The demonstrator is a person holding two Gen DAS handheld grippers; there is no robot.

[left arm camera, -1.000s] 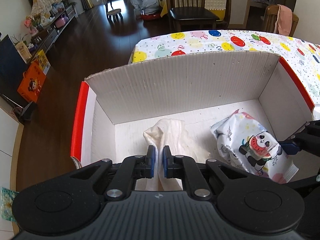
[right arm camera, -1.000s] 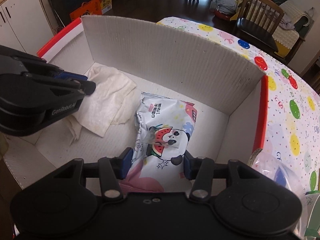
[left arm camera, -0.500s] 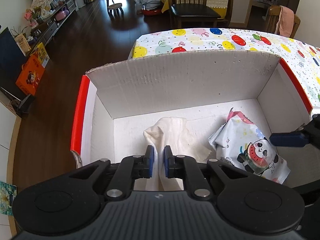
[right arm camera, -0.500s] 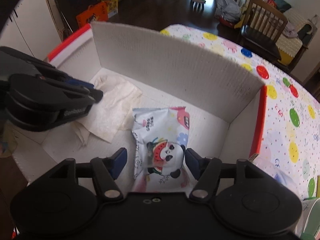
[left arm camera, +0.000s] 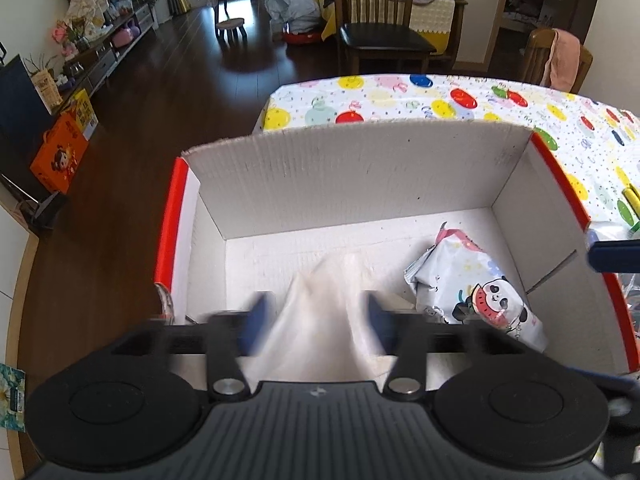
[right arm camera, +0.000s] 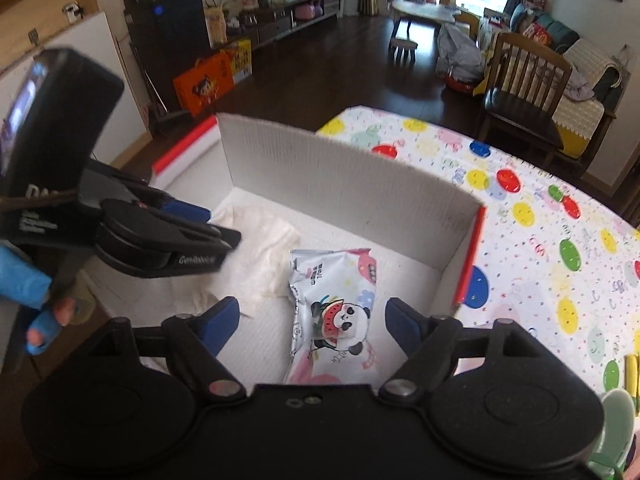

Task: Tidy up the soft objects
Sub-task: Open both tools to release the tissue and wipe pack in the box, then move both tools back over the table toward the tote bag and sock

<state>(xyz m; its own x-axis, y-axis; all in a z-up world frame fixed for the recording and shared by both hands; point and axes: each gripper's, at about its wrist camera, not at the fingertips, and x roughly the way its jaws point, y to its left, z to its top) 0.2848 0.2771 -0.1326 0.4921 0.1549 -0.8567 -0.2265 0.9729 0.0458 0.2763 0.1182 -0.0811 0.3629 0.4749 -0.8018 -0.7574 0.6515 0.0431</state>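
both grippers spread wide over the white box, cloth and panda pack lying inside

the left gripper (left arm camera: 316,322) has just been opening; its blue pads (left arm camera: 256,318) are blurred and stand clear either side of the white cloth (left arm camera: 320,320), which sits bunched in a peak between them on the floor of the cardboard box (left arm camera: 360,176), toward its left half. the right gripper (right arm camera: 310,322) has also just been opening and hangs above the panda wipes pack (right arm camera: 334,312), which lies flat on the box floor just right of the cloth, untouched by the pads. the box, white inside with red edges, rests on a table with a balloon-print tablecloth (right arm camera: 528,216). a hand in a blue glove (right arm camera: 38,308) grips the left tool's handle
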